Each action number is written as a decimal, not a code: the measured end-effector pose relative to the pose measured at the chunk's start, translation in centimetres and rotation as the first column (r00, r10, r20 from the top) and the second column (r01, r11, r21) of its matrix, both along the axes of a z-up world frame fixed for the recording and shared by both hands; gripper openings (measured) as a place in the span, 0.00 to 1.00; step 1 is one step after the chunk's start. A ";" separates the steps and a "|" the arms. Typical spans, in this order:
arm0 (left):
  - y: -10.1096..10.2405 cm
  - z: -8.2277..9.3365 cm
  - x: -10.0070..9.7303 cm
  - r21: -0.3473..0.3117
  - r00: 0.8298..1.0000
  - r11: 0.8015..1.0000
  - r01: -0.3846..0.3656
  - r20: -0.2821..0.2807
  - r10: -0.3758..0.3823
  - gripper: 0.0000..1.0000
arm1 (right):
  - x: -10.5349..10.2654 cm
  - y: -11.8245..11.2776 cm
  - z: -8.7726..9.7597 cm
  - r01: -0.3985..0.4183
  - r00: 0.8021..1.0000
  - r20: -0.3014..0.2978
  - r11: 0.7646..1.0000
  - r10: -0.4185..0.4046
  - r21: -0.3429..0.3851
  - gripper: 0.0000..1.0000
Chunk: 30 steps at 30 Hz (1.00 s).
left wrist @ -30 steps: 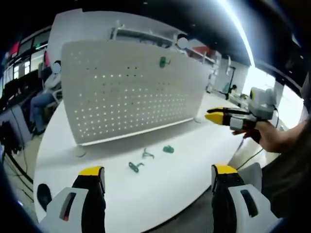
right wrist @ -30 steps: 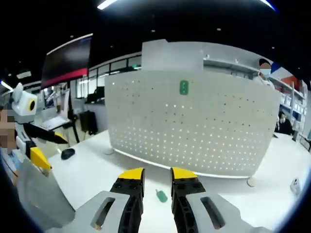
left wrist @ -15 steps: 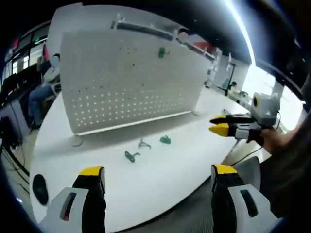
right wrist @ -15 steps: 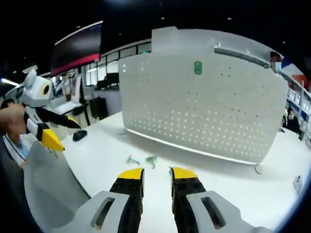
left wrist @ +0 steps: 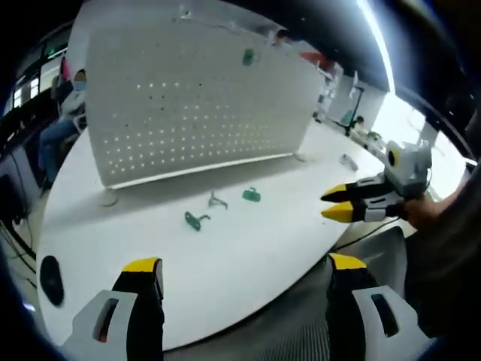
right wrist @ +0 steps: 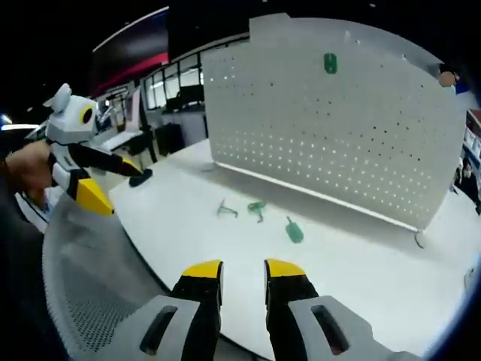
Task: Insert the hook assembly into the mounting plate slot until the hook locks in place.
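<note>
An open-plan office or lab workspace: a long white desk (left wrist: pixel 248 248) carries a freestanding perforated panel (right wrist: pixel 338 128), with a computer mouse (left wrist: pixel 51 277) near its edge. Behind, the right gripper view shows glass partitions (right wrist: pixel 169 86) and more workstations; the left gripper view shows a seated person (left wrist: pixel 60 128), shelving and a long ceiling strip light (left wrist: pixel 379 45).
</note>
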<state>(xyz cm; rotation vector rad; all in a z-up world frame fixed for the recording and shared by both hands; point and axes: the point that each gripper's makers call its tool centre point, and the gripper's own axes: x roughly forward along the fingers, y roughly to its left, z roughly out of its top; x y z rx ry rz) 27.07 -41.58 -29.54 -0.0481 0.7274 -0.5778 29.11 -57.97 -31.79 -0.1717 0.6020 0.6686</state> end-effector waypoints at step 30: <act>0.0 -1.1 0.2 0.007 0.999 1.000 -0.008 -0.050 0.008 0.90 | 11.1 0.3 -7.1 -0.144 0.980 -0.165 0.965 0.109 -0.220 0.17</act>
